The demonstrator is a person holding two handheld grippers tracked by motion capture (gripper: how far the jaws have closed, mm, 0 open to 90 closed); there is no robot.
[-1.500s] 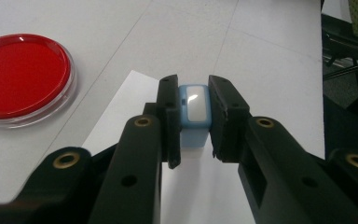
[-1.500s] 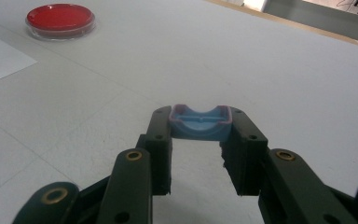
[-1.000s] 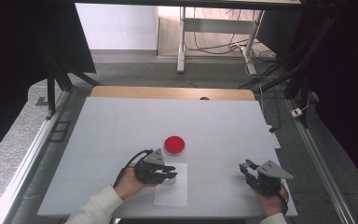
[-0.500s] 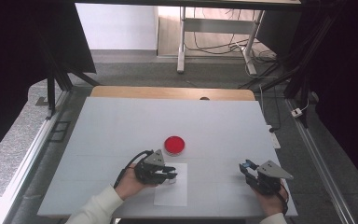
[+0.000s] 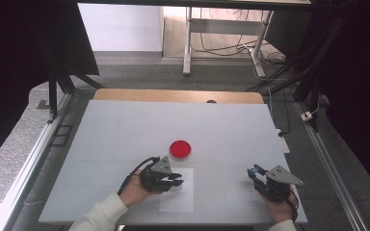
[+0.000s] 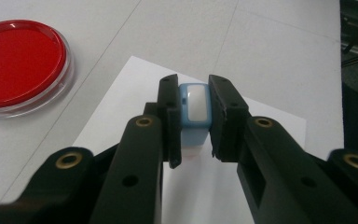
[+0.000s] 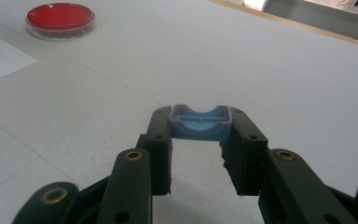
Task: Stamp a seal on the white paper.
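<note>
Two grippers: both low in the high view, each clamped on a small blue piece.
Left gripper [image 6: 193, 116]: jaws pinch a blue stamp body [image 6: 194, 109] with a white face, held over the white paper sheet [image 6: 270, 126].
Right gripper [image 7: 199, 128]: jaws grip a blue cap [image 7: 199, 122], hollow side showing, lower centre of its view.
Red dish [image 5: 180, 149]: frame centre, on the table [image 5: 125, 130], just above the paper.

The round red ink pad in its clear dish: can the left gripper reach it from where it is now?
Probably yes. The round red ink pad lies close beyond the left gripper, with bare white table between, though its fingers already clamp a small blue stamp.
</note>
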